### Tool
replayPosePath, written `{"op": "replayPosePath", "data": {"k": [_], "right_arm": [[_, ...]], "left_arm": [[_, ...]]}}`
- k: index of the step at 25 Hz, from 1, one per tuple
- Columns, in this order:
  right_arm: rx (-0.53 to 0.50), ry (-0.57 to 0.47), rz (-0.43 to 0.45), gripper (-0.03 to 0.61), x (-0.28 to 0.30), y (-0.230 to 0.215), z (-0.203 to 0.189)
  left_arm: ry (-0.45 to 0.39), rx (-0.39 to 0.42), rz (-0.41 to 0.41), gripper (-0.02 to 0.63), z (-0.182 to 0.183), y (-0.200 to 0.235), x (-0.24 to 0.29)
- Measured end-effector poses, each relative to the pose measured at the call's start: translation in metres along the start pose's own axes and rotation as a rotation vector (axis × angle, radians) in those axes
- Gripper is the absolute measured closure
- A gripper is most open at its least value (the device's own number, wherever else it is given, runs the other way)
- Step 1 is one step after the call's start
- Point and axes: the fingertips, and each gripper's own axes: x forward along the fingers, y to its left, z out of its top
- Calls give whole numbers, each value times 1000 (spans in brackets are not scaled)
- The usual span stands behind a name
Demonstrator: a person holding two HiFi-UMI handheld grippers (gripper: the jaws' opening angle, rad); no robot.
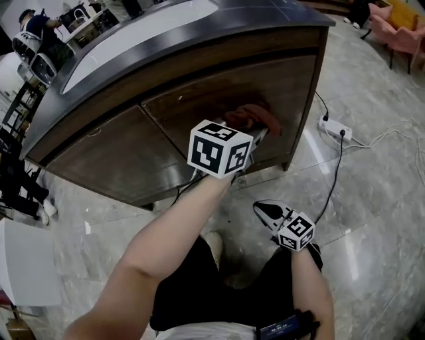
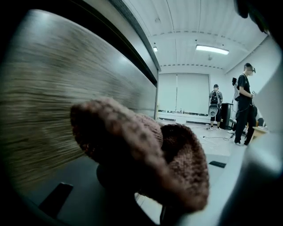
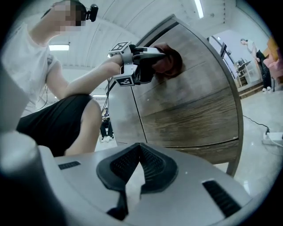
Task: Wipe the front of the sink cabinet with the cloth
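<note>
Cloth [image 2: 146,154]: a reddish-brown knitted wad bunched in the jaws and bulging past their tips, so soft bulk rather than hard jaw meets the wood.
Left gripper [image 1: 257,135]: clamped on the cloth with the arm stretched forward and the jaws aimed square at the door, pinning the wad between jaw tips and panel.
Sink cabinet front [image 3: 190,101]: curved dark wood-grain doors directly ahead of the left gripper, touching the cloth's far face. The grain along that gripper's left side is streaked, which I read as a wipe stroke under way.
Contact spot: high on the door ahead of the left gripper, just below the countertop [image 1: 279,16] edge.
Right gripper [image 3: 139,152]: jaws closed to a point with nothing between them. It is held lower than the left gripper, nearer the person and well apart from the cabinet, probably parked because the wiping needs one hand.
Progress: judged partway, since the panel areas below and to the left of the left gripper look unreached.
Risk: if the wad slips back, bare jaw tips could scrape the wood. A power strip [image 1: 334,126] lies on the floor ahead and to the right of the right gripper.
</note>
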Motion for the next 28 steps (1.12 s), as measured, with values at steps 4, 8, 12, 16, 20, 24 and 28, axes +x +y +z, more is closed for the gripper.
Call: {"op": "replayPosePath", "data": {"k": [4, 8, 12, 16, 20, 24, 28], "right_arm": [[12, -13, -64, 566, -24, -11, 3], [41, -39, -115, 566, -44, -20, 6], [57, -52, -134, 566, -50, -23, 6], [62, -61, -112, 566, -41, -17, 8], [55, -69, -79, 566, -30, -10, 12], [33, -44, -48, 566, -22, -5, 8], [31, -29, -50, 566, -24, -11, 2]], "left_arm": [[8, 17, -33, 492, 0, -15, 34], [22, 57, -64, 492, 4, -34, 67], [35, 83, -71, 492, 5, -50, 97], [56, 100, -72, 492, 0, -59, 116], [87, 97, -72, 492, -10, -61, 117], [133, 132, -57, 492, -30, -51, 98], [158, 122, -42, 492, -50, -33, 74]]}}
